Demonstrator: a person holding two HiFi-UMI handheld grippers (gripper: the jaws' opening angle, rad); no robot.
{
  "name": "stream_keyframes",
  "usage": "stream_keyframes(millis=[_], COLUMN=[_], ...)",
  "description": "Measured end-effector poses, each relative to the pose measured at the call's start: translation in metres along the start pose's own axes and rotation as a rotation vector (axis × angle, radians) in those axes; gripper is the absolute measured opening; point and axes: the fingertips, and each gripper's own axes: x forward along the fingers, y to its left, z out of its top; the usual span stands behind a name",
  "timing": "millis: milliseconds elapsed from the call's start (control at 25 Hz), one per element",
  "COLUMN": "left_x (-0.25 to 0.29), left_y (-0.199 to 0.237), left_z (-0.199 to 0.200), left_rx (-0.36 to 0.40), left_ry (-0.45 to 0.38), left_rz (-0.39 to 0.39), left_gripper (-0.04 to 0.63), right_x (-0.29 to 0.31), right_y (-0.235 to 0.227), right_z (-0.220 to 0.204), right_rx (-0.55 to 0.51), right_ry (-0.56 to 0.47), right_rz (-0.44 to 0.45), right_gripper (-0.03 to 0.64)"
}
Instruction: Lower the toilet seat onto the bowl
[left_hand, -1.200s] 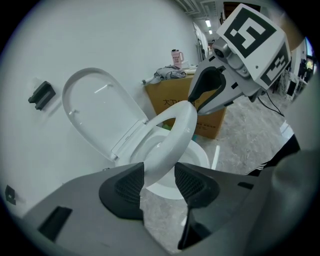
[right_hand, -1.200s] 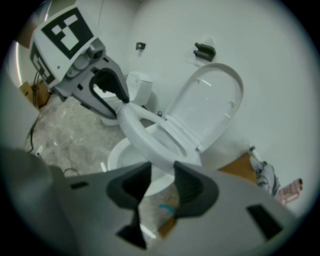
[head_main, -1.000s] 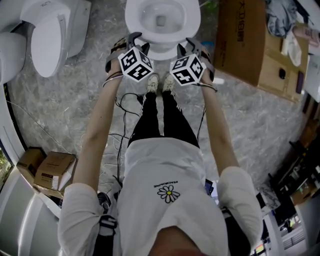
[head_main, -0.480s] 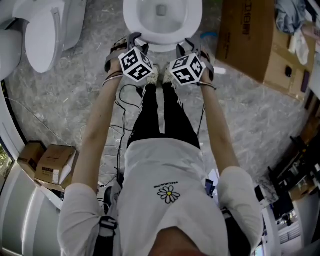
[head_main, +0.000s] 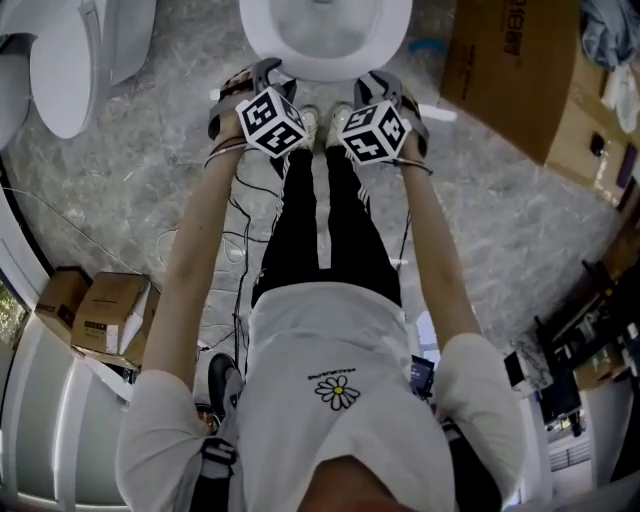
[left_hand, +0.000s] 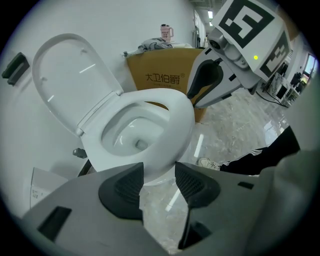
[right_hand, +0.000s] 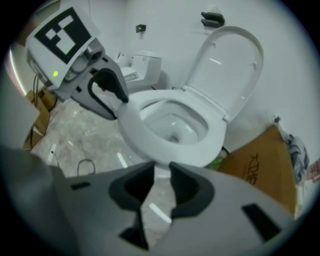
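Observation:
The white toilet bowl (head_main: 392, 42) sits at the top of the head view, straight ahead of the person's feet. In the left gripper view its solid white lid (left_hand: 70, 75) stands raised against the wall, while a white ring (left_hand: 175, 120) lies on the bowl. The right gripper view also shows the lid (right_hand: 227, 65) up. My left gripper (head_main: 262, 75) hangs just before the bowl's front edge, open and empty (left_hand: 159, 176). My right gripper (head_main: 385, 85) is level with it; its jaws (right_hand: 161, 176) are closing with a narrow gap and nothing between them.
A second toilet (head_main: 60, 60) stands at the upper left. A big cardboard box (head_main: 510, 70) is to the right of the bowl, small boxes (head_main: 100, 320) at the left. Cables (head_main: 240, 240) trail over the marbled floor by the person's legs.
The head view has drifted so the toilet sits higher in frame. Both grippers stay side by side and have edged closer to the bowl's front.

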Motion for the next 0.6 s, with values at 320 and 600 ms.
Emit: stream_keyframes(millis=[320,600], left_x=[0.048,0.081], left_y=[-0.019,-0.025], left_z=[-0.024,-0.035], left_rx=[0.002,-0.007], left_ry=[0.029,0.048], left_rz=[-0.049,-0.081], left_gripper=[0.213,0.213], right_x=[0.048,0.083], right_y=[0.018,0.026], right_z=[-0.029,-0.044], right_rx=[-0.016,-0.006], right_ry=[0.060,0.103], right_rz=[0.016,0.027], right_gripper=[0.103,0.097])
